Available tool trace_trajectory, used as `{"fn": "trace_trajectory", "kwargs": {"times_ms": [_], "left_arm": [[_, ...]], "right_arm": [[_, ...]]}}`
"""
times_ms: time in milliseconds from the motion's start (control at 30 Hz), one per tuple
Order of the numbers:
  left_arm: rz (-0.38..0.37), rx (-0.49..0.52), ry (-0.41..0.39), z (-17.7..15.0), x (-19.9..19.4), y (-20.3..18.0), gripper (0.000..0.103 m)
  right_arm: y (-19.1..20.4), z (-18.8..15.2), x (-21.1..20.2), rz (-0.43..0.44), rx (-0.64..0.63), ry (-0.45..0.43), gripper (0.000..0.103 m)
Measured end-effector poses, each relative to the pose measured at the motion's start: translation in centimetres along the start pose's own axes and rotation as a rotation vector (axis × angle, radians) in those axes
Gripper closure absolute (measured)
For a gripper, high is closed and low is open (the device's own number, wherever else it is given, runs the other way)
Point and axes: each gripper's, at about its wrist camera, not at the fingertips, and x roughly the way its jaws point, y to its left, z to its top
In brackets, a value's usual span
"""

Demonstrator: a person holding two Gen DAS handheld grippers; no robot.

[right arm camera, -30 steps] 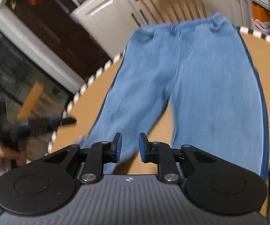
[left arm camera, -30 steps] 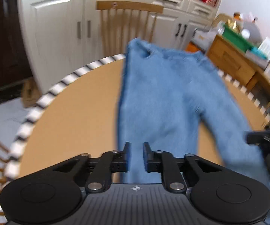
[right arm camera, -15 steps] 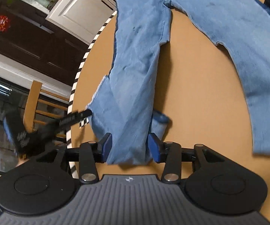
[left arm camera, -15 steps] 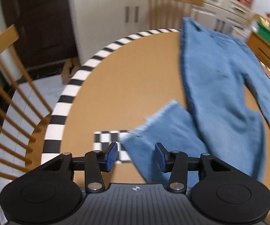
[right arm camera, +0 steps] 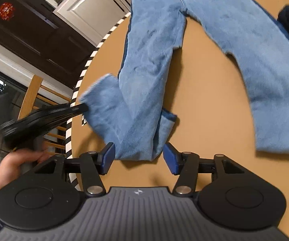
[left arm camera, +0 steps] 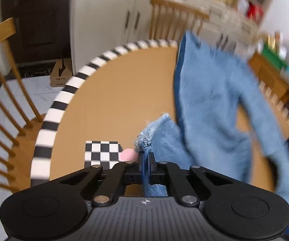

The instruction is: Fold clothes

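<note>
Jeans (left arm camera: pixel 214 104) blurred, hem pinched — left gripper (left arm camera: pixel 145 158) jaws

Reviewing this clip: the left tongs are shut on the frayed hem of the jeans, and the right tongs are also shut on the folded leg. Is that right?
Not quite. The left tongs are indeed shut on the frayed hem of the jeans, but the right tongs are open: in the right wrist view their blue pads stand apart on either side of the folded leg, not clamped on it.

one jeans (right arm camera: pixel 150 60), one round table (left arm camera: pixel 108 100), two chairs (left arm camera: pixel 2 80) (left arm camera: pixel 174 20), one checkered card (left arm camera: pixel 102 153), one cardboard box (left arm camera: pixel 61 73), two grippers (left arm camera: pixel 145 158) (right arm camera: pixel 138 156).
</note>
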Motion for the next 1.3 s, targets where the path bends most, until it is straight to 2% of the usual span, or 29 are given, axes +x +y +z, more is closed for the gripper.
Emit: {"fn": "trace_trajectory", "kwargs": {"times_ms": [67, 233, 333, 433, 533, 600, 633, 667, 700, 733, 800, 900, 967, 1000, 1067, 1133, 1167, 1233, 1267, 1300], "left_arm": [[0.001, -0.004, -0.04, -1.4, -3.3, -0.5, 0.1], [-0.022, -0.198, -0.083, -7.8, -11.6, -1.5, 0.1], [-0.05, -0.293, -0.039, -12.8, -15.5, -3.4, 0.1], [-0.104, -0.34, 0.04, -17.4, -17.0, -6.0, 0.1], [-0.146, -0.34, 0.1, -20.3, -16.9, -8.6, 0.1], [-0.139, -0.332, 0.111, -21.5, -17.1, -9.6, 0.1], [-0.131, -0.323, 0.113, -21.9, -17.3, -9.9, 0.1], [-0.119, -0.316, 0.111, -22.1, -17.5, -10.1, 0.1], [-0.104, -0.31, 0.106, -22.2, -17.7, -10.2, 0.1], [-0.085, -0.301, 0.103, -22.2, -18.2, -10.2, 0.099], [-0.04, -0.282, 0.098, -22.1, -19.4, -10.2, 0.099], [0.023, -0.254, 0.107, -21.7, -21.0, -10.2, 0.097], [0.037, -0.239, 0.115, -21.3, -21.6, -10.1, 0.097], [0.033, -0.243, 0.101, -20.9, -21.7, -10.0, 0.095], [0.013, -0.221, 0.046, -19.7, -20.7, -10.2, 0.081], [-0.023, -0.174, -0.029, -18.3, -18.2, -10.4, 0.08], [-0.045, -0.145, -0.065, -17.6, -16.6, -10.6, 0.08], [-0.101, -0.034, -0.099, -16.9, -13.0, -11.3, 0.08], [-0.117, 0.022, -0.084, -16.8, -11.0, -11.7, 0.081], [-0.124, 0.046, -0.057, -16.8, -9.1, -11.9, 0.085]], "right_arm": [[-0.1, 0.3, -0.3, 0.007, -0.02, -0.001, 0.047], [-1.0, 0.9, -0.3, -0.002, -0.029, 0.025, 0.042], [-2.2, 1.0, -0.1, -0.038, -0.043, 0.046, 0.034], [-3.8, 0.8, 1.5, -0.067, -0.021, 0.111, 0.033], [-5.4, 0.3, 3.0, -0.056, 0.021, 0.177, 0.034], [-5.7, -0.1, 2.9, -0.052, -0.008, 0.164, 0.037], [-5.8, -0.3, 2.8, -0.049, -0.024, 0.158, 0.037], [-5.7, -0.4, 2.8, -0.043, -0.047, 0.16, 0.043], [-5.6, -0.4, 2.6, -0.026, -0.065, 0.161, 0.053], [-5.6, -0.4, 2.5, -0.01, -0.081, 0.163, 0.056], [-5.6, -0.4, 1.8, 0.008, -0.106, 0.155, 0.068], [-5.2, -0.6, 0.1, 0.037, -0.17, 0.118, 0.077], [-4.4, -0.9, -0.6, 0.103, -0.244, 0.105, 0.079], [-3.7, -1.4, -0.4, 0.125, -0.289, 0.131, 0.078], [-3.3, -2.5, 1.3, 0.124, -0.321, 0.212, 0.078], [-4.1, -3.0, 2.2, 0.108, -0.268, 0.247, 0.078], [-4.7, -3.0, 1.3, 0.127, -0.244, 0.221, 0.077], [-6.2, -2.6, -2.4, 0.2, -0.256, 0.119, 0.064], [-6.9, -2.3, -4.6, 0.195, -0.302, 0.061, 0.046], [-7.7, -2.1, -6.7, 0.163, -0.362, 0.013, 0.037]]}}
